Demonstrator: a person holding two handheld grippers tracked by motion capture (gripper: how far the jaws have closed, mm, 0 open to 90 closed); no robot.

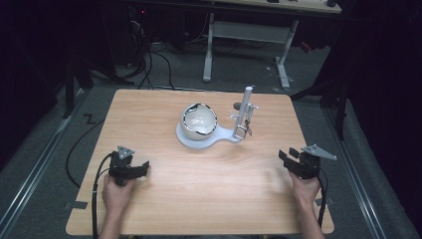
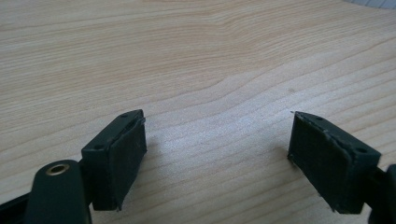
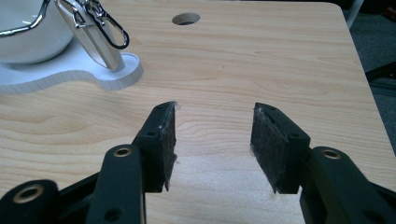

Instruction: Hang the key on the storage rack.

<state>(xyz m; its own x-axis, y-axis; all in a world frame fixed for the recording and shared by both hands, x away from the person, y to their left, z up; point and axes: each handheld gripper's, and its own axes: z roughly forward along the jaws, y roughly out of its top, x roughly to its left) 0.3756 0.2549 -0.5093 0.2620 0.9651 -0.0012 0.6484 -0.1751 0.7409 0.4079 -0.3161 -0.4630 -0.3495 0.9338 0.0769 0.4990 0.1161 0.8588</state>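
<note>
Both sets of jaws open and empty; white bowl [image 1: 198, 122] on its white base [image 1: 191, 141] mid-table, upright post [image 1: 244, 113] to its right, forward-left of right gripper [image 1: 292, 158], forward-right of left gripper [image 1: 141, 168]; post nearer the right.

Table brightly lit, surroundings dark — slightly soft

A light wooden table [image 1: 199, 174] fills the middle of the high view, standing on grey floor [image 1: 45, 164]. Just above its centre lies a flat white base [image 1: 199, 141], carrying a white bowl [image 1: 198, 121] and, at right, an upright post [image 1: 244, 117]. A round hole [image 3: 186, 18] sits near the table's top edge.
</note>
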